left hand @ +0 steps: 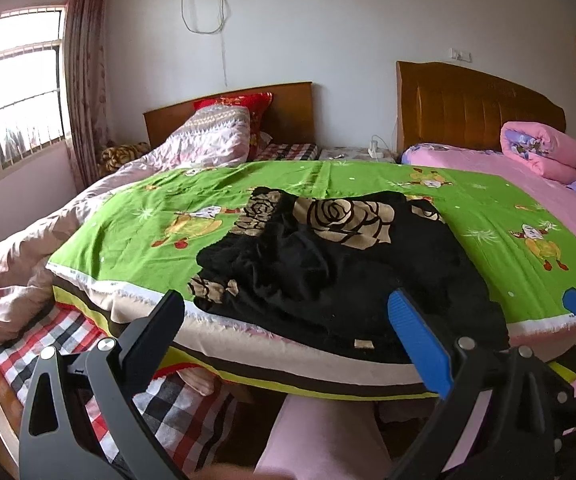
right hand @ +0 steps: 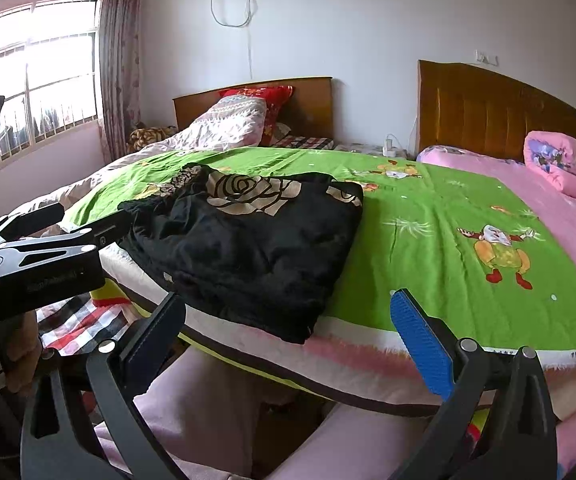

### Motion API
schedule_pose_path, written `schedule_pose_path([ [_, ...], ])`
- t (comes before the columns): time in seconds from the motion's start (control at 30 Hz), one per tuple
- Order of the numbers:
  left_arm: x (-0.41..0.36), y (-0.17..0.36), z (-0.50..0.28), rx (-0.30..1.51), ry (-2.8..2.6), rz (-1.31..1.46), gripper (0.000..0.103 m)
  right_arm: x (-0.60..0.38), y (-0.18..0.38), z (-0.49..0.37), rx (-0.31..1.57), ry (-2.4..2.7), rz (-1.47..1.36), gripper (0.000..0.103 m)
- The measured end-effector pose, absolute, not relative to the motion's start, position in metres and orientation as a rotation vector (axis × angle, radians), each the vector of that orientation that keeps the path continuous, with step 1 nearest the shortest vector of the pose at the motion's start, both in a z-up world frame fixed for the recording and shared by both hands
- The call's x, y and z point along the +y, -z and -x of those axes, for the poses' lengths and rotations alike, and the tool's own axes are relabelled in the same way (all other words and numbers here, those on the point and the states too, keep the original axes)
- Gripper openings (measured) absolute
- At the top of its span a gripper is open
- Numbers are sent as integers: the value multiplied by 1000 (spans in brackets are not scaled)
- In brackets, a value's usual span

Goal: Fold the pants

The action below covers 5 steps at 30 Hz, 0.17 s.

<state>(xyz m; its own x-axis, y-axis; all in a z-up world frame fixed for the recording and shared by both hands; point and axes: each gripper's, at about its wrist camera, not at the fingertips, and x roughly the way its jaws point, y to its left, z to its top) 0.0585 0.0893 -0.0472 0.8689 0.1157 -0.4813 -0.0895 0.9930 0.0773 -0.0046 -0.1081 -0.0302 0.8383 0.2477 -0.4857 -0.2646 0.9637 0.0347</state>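
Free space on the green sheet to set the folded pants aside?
Bare green sheet lies right of the black pants, up to the pink bedding, and behind them toward the headboards. The front-left edge is crowded: pants overhang near the left tool.

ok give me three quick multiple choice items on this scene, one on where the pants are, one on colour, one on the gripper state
1. The pants lie on:
A. the green sheet
B. the floor
C. the pink quilt

2. The roses printed on the pants are:
A. red
B. beige
C. blue

3. The left gripper and right gripper are:
A. both shut on the pants
B. one open, one shut
C. both open, holding nothing

Answers:
1 A, the pants rest on the green sheet near its front edge.
2 B, the rose shapes are beige on black.
3 C, each pair of fingers stands wide apart and short of the cloth.
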Motion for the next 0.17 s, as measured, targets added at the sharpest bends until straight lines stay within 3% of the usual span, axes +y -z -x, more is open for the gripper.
schedule_pose_path([
  [0.17, 93, 49, -63, 518, -131, -55, 102, -114, 31, 5, 503, -259, 17, 99],
])
